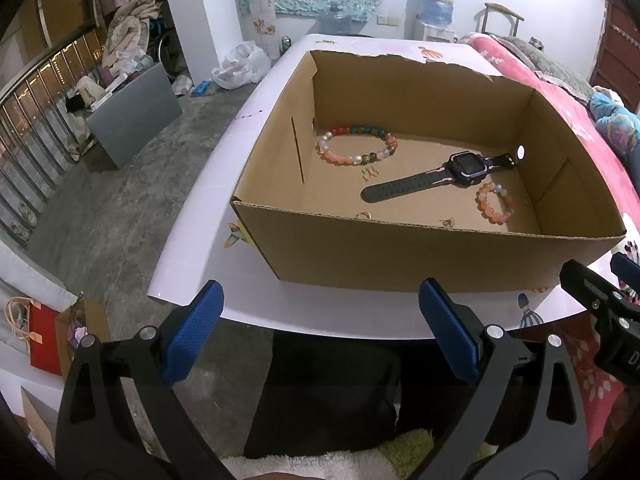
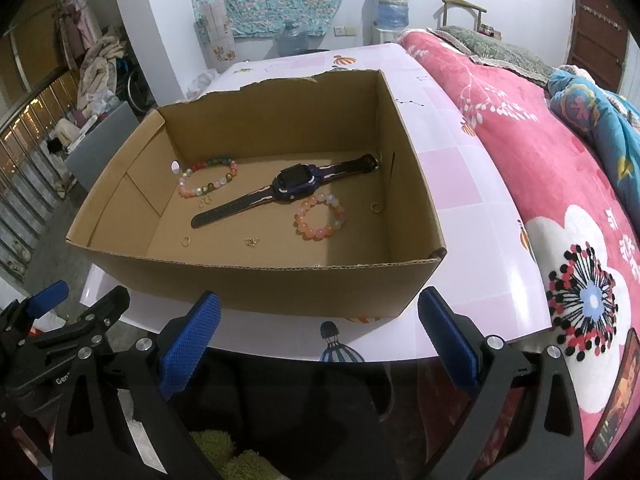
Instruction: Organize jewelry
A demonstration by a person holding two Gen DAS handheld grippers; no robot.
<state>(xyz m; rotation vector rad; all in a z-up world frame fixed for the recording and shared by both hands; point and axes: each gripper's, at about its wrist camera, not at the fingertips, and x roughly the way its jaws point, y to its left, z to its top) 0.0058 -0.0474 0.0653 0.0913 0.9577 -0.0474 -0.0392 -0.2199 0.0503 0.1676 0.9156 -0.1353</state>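
Your left hand-held gripper point(image 1: 320, 332) and right hand-held gripper point(image 2: 318, 332) both gape wide, empty, short of the worktop point(image 2: 460, 216). In the cardboard box point(image 2: 256, 284), the watch point(image 2: 294, 184) lies centre, multicoloured bracelet point(image 2: 208, 180) at 10 o'clock, pink bracelet point(image 2: 320, 216) at 4.
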